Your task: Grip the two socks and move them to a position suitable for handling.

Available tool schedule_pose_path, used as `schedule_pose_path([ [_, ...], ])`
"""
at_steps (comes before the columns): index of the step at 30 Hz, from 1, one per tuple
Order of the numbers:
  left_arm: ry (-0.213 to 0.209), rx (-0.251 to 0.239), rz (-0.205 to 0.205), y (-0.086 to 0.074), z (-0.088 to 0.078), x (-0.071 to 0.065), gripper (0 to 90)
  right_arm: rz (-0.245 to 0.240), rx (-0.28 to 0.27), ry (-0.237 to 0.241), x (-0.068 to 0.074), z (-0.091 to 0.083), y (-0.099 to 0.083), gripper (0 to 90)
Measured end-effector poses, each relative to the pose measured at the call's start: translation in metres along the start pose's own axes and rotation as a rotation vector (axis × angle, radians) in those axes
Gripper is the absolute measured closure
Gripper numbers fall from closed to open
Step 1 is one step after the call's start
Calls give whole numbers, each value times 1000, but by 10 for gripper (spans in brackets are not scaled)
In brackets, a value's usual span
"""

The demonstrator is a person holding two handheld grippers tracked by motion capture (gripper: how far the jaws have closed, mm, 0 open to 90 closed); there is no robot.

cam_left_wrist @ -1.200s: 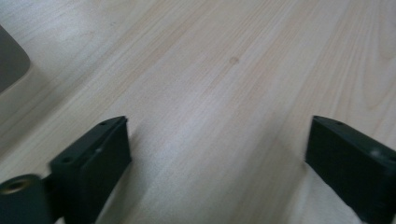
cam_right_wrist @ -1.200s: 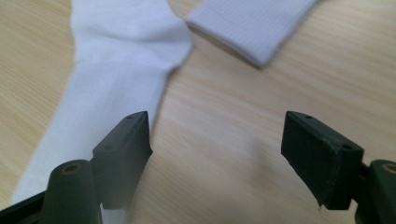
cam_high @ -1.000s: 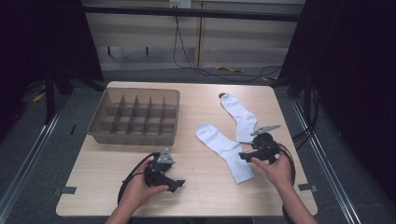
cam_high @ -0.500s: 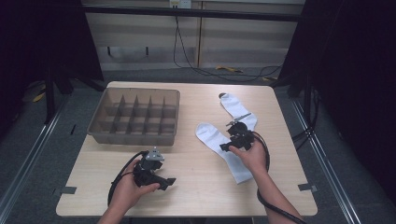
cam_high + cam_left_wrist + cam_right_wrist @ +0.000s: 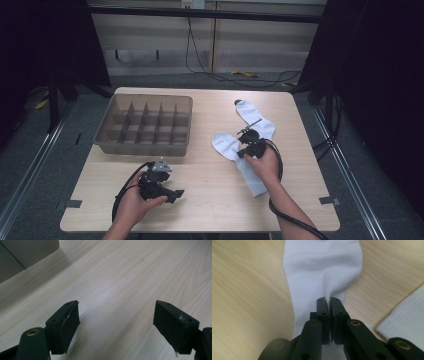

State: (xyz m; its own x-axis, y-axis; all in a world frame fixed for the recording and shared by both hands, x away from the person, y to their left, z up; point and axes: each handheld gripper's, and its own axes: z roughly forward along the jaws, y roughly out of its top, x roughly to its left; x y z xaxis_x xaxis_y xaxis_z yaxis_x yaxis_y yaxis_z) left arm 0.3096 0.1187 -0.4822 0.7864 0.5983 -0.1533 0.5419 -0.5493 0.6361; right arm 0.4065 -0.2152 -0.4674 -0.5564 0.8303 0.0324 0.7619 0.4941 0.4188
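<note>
Two white socks lie on the right half of the wooden table. My right gripper (image 5: 244,148) rests on the nearer sock (image 5: 252,181); its jaws have just been closing and now stand shut on a pinched fold of the sock's fabric (image 5: 322,267), right gripper (image 5: 329,302). The second sock (image 5: 255,120) lies just beyond, with its ribbed edge (image 5: 404,315) beside the jaws. My left gripper (image 5: 175,194) sits near the table's front edge, open over bare wood, left gripper (image 5: 116,322).
A grey-brown divided tray (image 5: 145,146) with several compartments stands at the back left. Its corner (image 5: 22,252) shows ahead of the left gripper. Black cables trail from both grippers toward the front edge. Dark floor and rails surround the table (image 5: 210,200).
The right hand has moved left from beside the nearer sock onto it, and its jaws have gone from open to shut on the fabric. The left hand shifted slightly left.
</note>
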Motion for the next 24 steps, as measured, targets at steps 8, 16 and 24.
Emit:
schedule_pose_path([
  [8, 2, 0, 3, 1, 0, -2, 231, -27, -49, 53, 2, -27, 1, 882],
  [16, 25, 13, -17, 2, 1, 2, 231, -111, -114, 84, 18, -65, 0, 882],
  [24, 26, 8, -21, 5, 3, 0, 231, -236, -207, 159, 52, -109, 4, 881],
])
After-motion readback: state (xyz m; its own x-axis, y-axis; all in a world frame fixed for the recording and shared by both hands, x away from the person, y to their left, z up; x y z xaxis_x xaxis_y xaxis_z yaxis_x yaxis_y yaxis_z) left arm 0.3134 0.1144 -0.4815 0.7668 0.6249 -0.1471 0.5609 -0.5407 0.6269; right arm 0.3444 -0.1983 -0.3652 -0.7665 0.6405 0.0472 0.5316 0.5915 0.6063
